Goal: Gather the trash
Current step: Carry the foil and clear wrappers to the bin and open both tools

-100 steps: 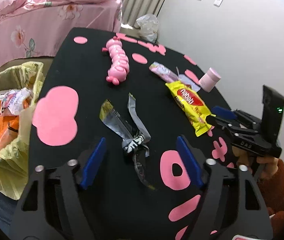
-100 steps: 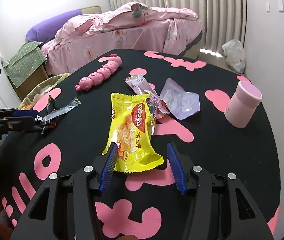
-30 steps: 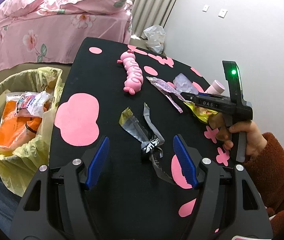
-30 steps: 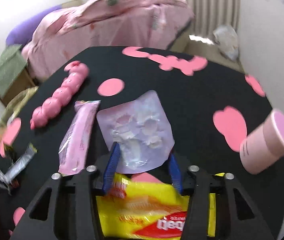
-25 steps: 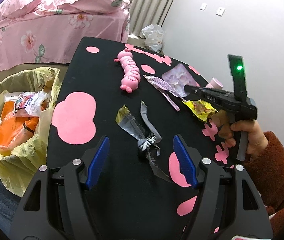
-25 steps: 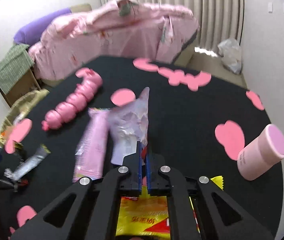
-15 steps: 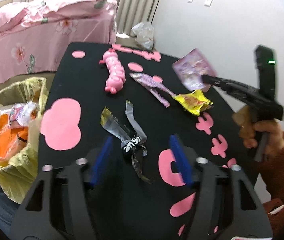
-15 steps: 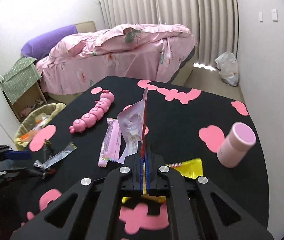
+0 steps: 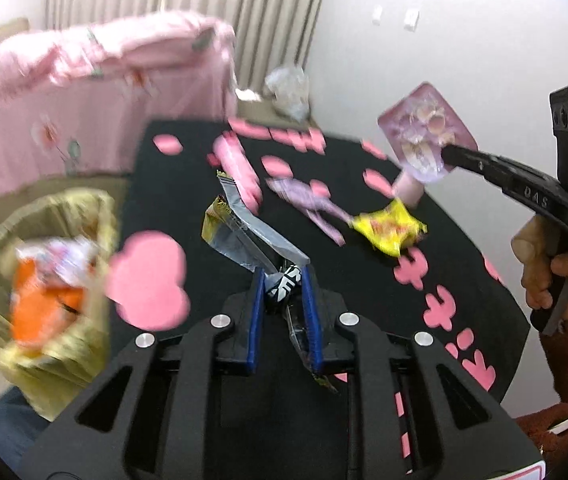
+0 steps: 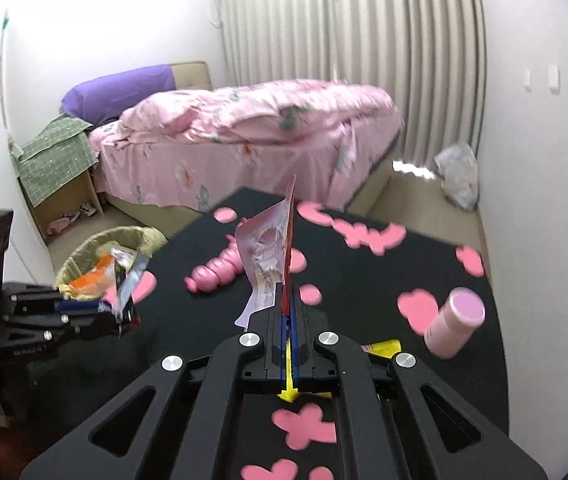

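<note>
Meanwhile, the left tool (image 9: 282, 286) clamped the silver wrapper (image 9: 244, 232) above the desk (image 9: 363, 280); the right tool (image 10: 288, 300) pinched the lilac packet (image 10: 268, 256); the bin (image 9: 44, 280) sat at nine o'clock.

Left claw (image 9: 282, 280), open over the silver wrapper (image 9: 244, 236) 3.3 s ago, now clamped on its dark knotted middle; wrapper lifted off the desk (image 9: 355, 280), tails pointing to 11 o'clock. Right claw (image 10: 287, 312) went from open at the yellow packet (image 9: 387, 228) to pinched on the lilac wrapper (image 10: 268, 256), now raised upright, clear of the desk. Yellow packet has crumpled.
</note>
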Tool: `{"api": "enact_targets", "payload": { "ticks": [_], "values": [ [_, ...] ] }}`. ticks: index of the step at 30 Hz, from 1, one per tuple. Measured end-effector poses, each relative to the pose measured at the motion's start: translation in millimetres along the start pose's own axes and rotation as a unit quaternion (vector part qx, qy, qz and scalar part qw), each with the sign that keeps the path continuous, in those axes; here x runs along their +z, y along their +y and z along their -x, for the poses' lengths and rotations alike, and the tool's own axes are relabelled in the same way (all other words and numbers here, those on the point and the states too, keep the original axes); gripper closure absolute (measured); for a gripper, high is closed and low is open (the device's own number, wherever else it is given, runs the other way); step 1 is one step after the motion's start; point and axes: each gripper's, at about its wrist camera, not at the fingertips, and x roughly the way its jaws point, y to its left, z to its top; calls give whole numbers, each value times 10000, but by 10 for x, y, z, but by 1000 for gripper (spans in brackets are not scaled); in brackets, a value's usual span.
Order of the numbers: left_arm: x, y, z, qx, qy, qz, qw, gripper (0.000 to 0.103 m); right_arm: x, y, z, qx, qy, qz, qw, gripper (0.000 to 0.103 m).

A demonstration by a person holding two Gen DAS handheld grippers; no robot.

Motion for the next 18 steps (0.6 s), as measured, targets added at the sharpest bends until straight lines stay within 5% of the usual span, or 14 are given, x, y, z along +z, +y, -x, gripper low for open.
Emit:
{"api": "enact_targets", "payload": {
  "ticks": [11, 18],
  "values": [
    [245, 886, 904, 534, -1064, 420, 9920, 85, 501, 858, 57, 605, -292, 733, 9950, 99],
    [98, 1540, 998, 646, -1079, 855, 9884, 85, 702, 1448, -339, 1129, 41, 1164, 9868, 99]
  ]
}}
